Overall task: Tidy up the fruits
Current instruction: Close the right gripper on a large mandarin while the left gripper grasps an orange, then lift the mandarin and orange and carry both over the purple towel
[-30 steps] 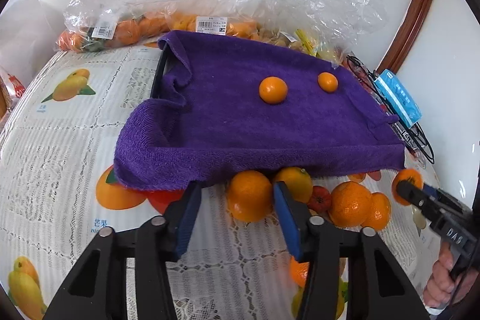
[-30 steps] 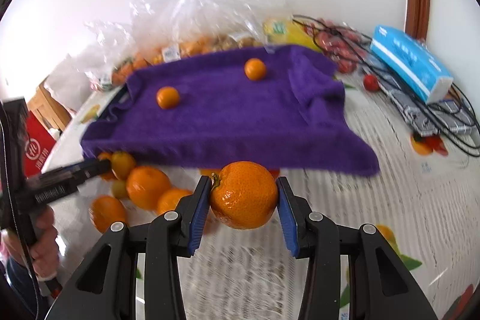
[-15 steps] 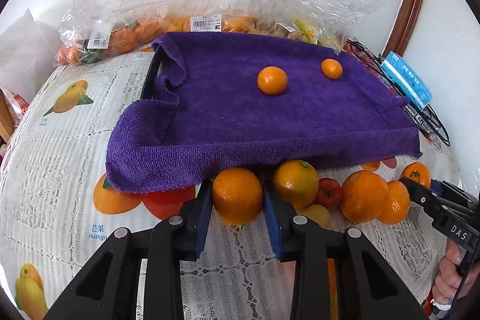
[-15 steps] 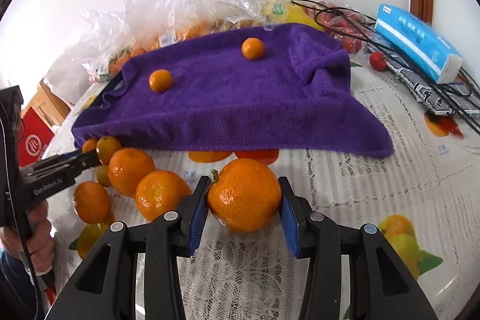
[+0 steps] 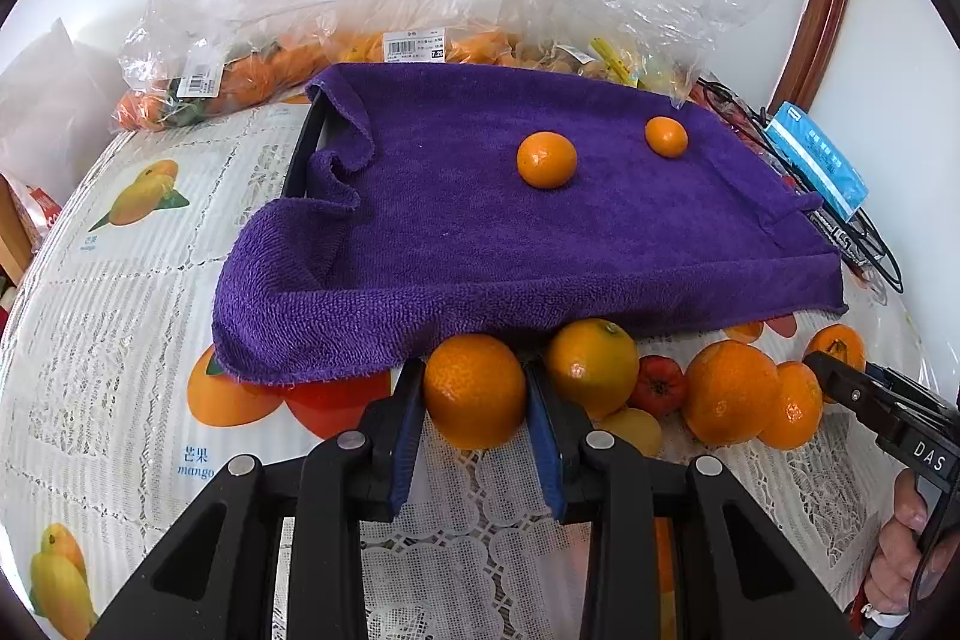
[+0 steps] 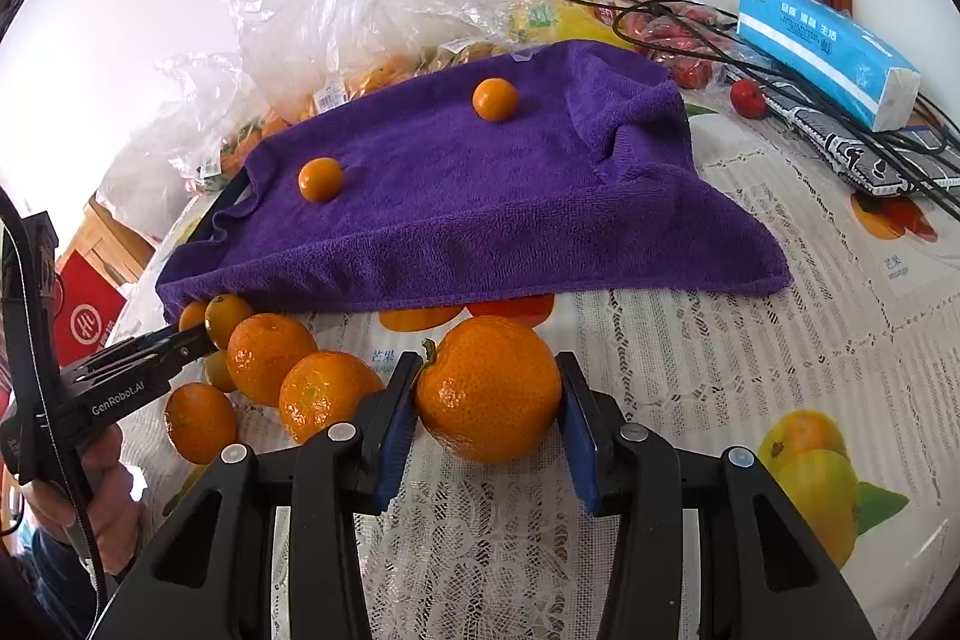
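— On the lace tablecloth (image 5: 108, 328), just at the near hem of the purple towel (image 5: 480, 220), what is the left gripper (image 5: 475, 400) doing?

— Its blue pads press both sides of a round orange (image 5: 475, 391), so it is clamped on that fruit, which sits at the towel's edge.

— And the right gripper (image 6: 487, 400)?

— It has a stemmed mandarin (image 6: 489, 388) between its fingers. The left pad touches the peel; the right pad looks just off it, so I cannot tell whether the grip is closed. The mandarin rests low on the cloth.

— Other fruit?

— Two small oranges, one (image 5: 546, 159) nearer and one (image 5: 666, 136) farther right, lie apart on the towel. A loose cluster of oranges (image 6: 288, 370) sits left of the mandarin, near the towel's hem.
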The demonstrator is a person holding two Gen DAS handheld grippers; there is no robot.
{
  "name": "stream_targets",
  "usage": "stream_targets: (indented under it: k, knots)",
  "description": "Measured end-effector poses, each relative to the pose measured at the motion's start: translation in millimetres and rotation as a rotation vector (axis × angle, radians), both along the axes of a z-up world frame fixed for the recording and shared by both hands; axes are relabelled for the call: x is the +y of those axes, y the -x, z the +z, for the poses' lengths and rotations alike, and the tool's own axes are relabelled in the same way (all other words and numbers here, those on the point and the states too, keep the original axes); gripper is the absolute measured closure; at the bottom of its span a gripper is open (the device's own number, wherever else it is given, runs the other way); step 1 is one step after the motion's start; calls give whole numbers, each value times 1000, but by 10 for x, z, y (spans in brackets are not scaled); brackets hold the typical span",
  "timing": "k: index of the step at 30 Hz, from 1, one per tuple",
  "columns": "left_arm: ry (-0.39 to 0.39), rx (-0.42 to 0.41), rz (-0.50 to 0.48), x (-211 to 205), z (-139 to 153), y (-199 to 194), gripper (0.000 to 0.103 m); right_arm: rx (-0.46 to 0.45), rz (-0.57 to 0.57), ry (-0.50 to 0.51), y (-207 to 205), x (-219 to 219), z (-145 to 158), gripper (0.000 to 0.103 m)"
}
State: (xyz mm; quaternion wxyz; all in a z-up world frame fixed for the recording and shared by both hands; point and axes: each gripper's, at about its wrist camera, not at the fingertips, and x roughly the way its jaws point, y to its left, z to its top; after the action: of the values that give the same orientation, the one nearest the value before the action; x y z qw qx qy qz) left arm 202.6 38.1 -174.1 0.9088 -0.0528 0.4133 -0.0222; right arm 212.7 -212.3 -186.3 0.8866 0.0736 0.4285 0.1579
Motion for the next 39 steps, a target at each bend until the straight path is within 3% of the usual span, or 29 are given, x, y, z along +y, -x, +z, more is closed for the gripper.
stream_targets:
  k: [19, 24, 29, 39]
  knots:
    - [9, -2, -1, -18, 2, 57, 72, -4, 14, 35, 0, 48, 6, 59]
    - [5, 0, 0, -20, 5, 65, 72, -17, 21, 137, 27, 190, 16, 60]
    - [6, 2, -13, 6, 33, 132, 72, -24, 5, 130, 34, 132, 35, 60]
    - [65, -15, -19, 88, 224, 429, 72, -112, 0, 183, 317, 163, 444, 60]
